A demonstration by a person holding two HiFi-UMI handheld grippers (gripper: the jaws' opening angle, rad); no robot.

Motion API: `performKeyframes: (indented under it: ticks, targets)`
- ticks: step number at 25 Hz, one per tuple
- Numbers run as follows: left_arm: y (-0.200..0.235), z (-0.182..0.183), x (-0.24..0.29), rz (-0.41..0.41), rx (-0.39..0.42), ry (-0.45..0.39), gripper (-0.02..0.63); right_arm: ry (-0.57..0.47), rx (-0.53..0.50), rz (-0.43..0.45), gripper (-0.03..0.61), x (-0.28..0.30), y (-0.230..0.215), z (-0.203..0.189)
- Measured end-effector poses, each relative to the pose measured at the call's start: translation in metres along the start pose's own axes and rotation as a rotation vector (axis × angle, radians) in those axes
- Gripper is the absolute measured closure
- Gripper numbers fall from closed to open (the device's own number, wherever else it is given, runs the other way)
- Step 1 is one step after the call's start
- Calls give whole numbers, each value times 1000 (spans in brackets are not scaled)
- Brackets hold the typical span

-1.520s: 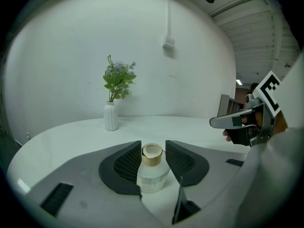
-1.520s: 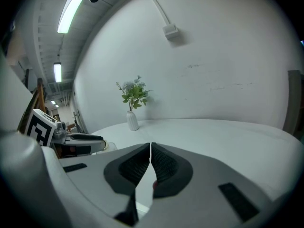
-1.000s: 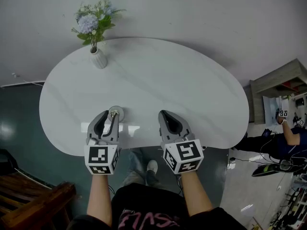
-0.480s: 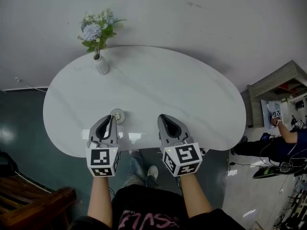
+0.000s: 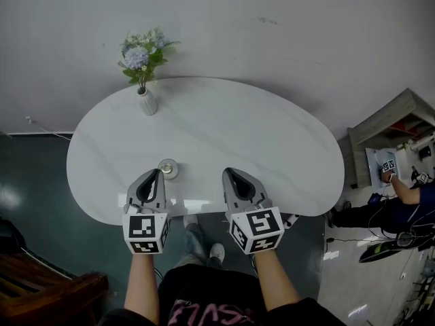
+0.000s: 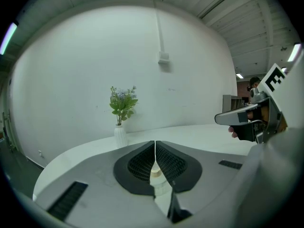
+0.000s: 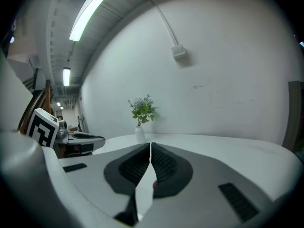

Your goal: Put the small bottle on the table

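Closing to a hairline seam on nothing at the left gripper (image 5: 155, 174); shut and empty likewise at the right gripper (image 5: 228, 172). Just beyond the left tips, on the white table (image 5: 258, 134), finds the small bottle (image 5: 168, 169) standing upright and free. Looks light, rigid, slick-sided and easily tipped; best squeezed gently mid-body, below the cap.

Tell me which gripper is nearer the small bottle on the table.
Left. The left gripper, jaws shut and empty, has its tips right beside the small bottle, on the bottle's left. The right gripper, also shut, is well off to its right.
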State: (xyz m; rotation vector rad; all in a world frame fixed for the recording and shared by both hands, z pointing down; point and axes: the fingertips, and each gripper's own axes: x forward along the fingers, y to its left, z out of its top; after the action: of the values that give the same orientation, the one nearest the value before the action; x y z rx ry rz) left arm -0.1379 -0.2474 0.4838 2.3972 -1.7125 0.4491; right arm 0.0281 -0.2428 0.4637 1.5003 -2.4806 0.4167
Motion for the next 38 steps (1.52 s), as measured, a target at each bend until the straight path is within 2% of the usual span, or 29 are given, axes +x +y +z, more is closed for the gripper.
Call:
performKeyframes:
  ticks: [12,33,38]
  targets:
    - [-3,27,-24,17,8,-45,600,-60,-37,20,511,-23,12,24]
    - [-22,75,-64,22,81,-139,600,-174,-102,9,511,-73,17,60]
    - [-24,81,-80,35,63,-163,600,-198,-115,11,512,-87,22,67]
